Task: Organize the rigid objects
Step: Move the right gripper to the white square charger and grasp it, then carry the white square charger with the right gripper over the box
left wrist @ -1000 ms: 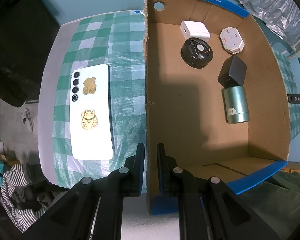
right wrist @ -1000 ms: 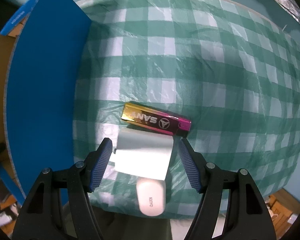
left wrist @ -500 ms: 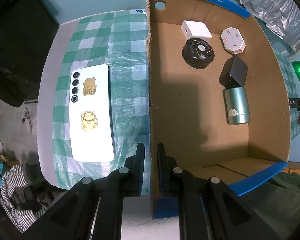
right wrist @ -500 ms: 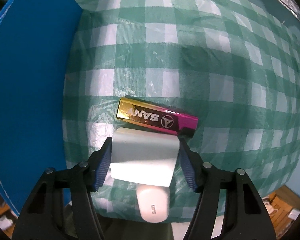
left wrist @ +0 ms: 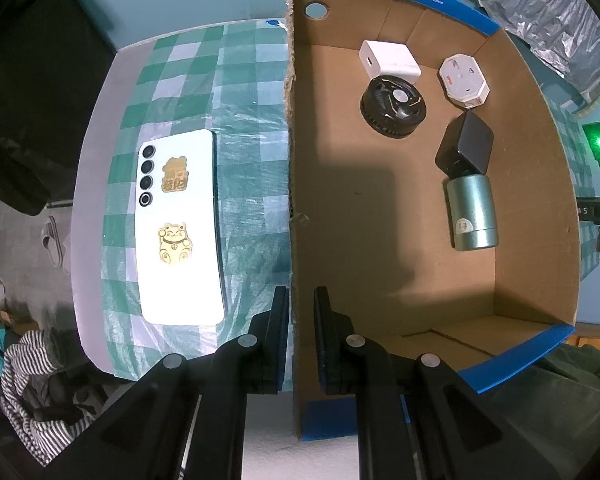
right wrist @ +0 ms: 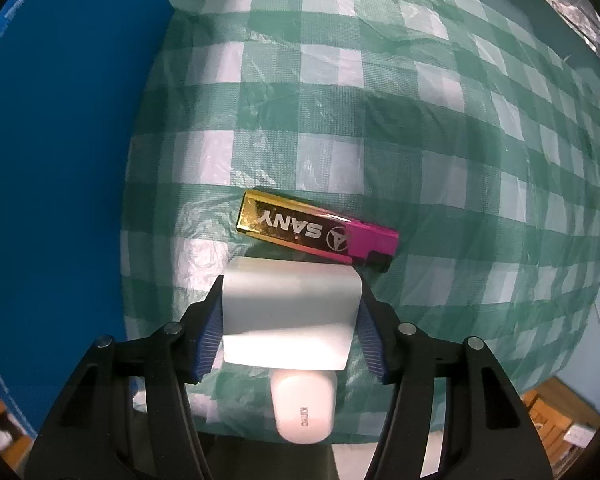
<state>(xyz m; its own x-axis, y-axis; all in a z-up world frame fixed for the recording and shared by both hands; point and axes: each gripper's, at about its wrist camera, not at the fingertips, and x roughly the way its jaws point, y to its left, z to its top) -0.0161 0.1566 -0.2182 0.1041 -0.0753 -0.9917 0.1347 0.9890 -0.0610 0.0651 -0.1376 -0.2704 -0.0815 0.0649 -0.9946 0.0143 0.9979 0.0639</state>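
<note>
Left wrist view: the left hand-held gripper is clenched on the upright side wall of the cardboard box, one finger outside it, one inside. Inside the box, ahead and to the right, lie a white charger, a black round part, a white hexagonal piece, a black cube and a green cylinder. A white phone lies left of the fingers on the checked surface.

Right wrist view: the right hand-held gripper is closing around a silver-white block, its blue pads at both sides of it. Just ahead lies a gold-and-pink lighter.
</note>
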